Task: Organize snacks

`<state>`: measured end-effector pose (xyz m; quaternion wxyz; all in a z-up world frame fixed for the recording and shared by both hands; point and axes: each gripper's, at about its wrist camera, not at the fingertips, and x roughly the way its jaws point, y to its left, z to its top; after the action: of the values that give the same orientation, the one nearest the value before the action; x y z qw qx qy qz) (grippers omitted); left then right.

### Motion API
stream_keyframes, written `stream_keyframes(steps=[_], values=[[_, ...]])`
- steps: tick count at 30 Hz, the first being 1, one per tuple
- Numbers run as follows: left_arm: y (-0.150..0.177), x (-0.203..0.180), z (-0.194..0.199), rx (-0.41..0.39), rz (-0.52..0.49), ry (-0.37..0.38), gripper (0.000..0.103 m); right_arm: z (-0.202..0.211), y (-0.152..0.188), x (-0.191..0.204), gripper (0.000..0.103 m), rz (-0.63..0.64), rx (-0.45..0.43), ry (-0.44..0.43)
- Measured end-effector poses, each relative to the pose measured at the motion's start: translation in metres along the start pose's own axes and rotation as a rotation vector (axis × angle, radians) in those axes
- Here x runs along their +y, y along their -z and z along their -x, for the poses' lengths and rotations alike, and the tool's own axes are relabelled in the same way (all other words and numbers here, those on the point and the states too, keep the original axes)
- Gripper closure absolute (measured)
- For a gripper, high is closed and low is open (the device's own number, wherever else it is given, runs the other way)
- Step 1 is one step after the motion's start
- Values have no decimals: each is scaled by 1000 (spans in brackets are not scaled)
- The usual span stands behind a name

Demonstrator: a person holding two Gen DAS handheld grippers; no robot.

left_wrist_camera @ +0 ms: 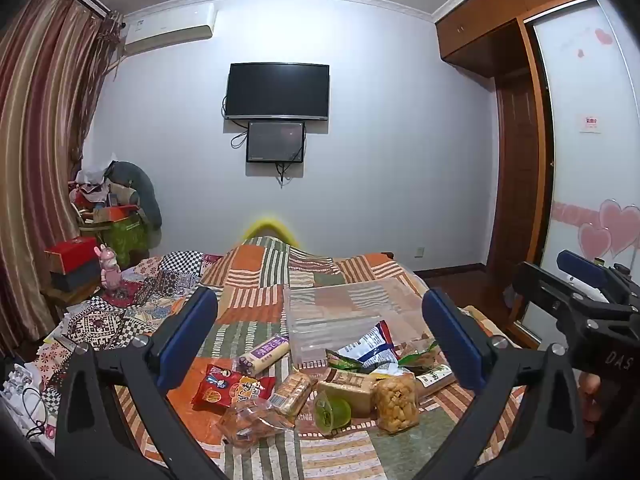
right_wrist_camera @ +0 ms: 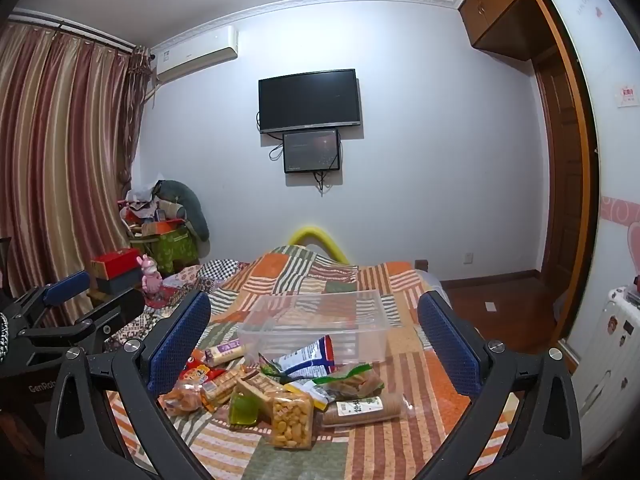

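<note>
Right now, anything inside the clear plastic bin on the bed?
Clear plastic bin looks empty; the patchwork quilt shows through. Its near bottom edge is hidden behind the blue-and-white snack bag.

My left claw [left_wrist_camera: 320, 340] stands spread as wide as it goes, its two blue pads [left_wrist_camera: 192, 328] far apart with nothing pressed between them, and it points forward with a slight downward tilt. My right claw [right_wrist_camera: 314, 340] is spread just as wide, also gripping nothing, and tilts down about the same. The two sit side by side, each showing at the edge of the other's view.
</note>
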<state>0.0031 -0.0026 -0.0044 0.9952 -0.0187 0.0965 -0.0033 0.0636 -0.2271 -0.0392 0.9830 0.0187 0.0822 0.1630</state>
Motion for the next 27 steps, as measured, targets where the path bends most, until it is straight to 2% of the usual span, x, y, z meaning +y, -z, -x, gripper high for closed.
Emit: stream_keyframes(steps=[13,19,24,27], values=[[2,1,-3,6,0,-8,0,-4,1,0,0,-4,13,3],[7,10,-13,43,10,-17,0,-21,11,-3,0,-15,91,-32],[14,22,-27,89,19,-14,0,-37,24,-8,0,-12,169,-27],[20,32,-39,134,29,-17,3,-46,35,-13,4,-21,216,-34]])
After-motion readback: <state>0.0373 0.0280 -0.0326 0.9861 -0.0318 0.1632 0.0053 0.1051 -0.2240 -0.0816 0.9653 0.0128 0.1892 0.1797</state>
